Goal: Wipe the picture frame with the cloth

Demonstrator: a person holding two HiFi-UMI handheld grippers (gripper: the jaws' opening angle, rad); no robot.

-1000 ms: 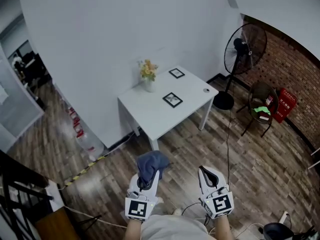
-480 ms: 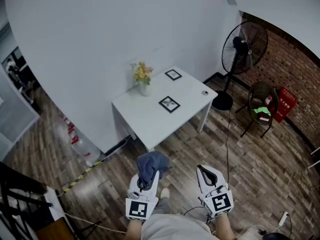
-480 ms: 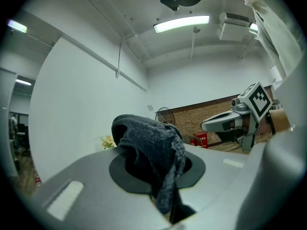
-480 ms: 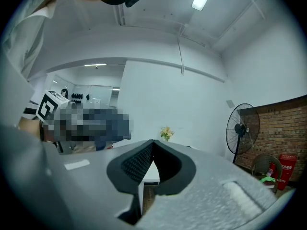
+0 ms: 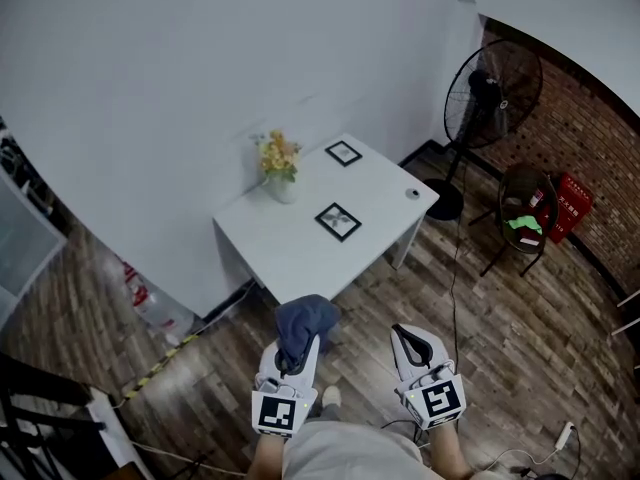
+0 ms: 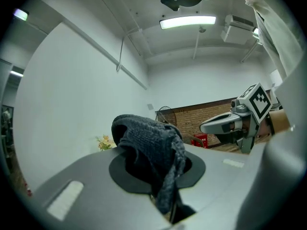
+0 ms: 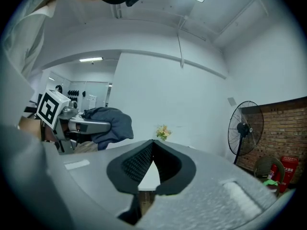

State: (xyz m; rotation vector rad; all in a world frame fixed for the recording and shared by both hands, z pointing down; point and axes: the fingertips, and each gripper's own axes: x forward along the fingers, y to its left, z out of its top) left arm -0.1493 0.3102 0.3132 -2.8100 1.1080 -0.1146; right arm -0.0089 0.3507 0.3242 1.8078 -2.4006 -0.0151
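Note:
A white table (image 5: 375, 183) stands against the wall ahead. Two black picture frames lie flat on it, one near the middle (image 5: 338, 221) and one at the far corner (image 5: 343, 153). My left gripper (image 5: 296, 351) is shut on a dark blue cloth (image 5: 303, 326), which bunches over its jaws (image 6: 151, 155). My right gripper (image 5: 412, 341) is shut with nothing in it; its tips touch (image 7: 152, 143). Both grippers hang over the wooden floor, short of the table's near edge.
A vase of yellow flowers (image 5: 277, 164) stands at the table's back left, and a small round object (image 5: 412, 193) lies near its right corner. A standing fan (image 5: 490, 98), a round chair (image 5: 524, 200) and a red box (image 5: 572, 208) are to the right.
The table has come nearer and shifted left in the head view as the person walks toward it. Both grippers keep their states, the cloth still held in the left.

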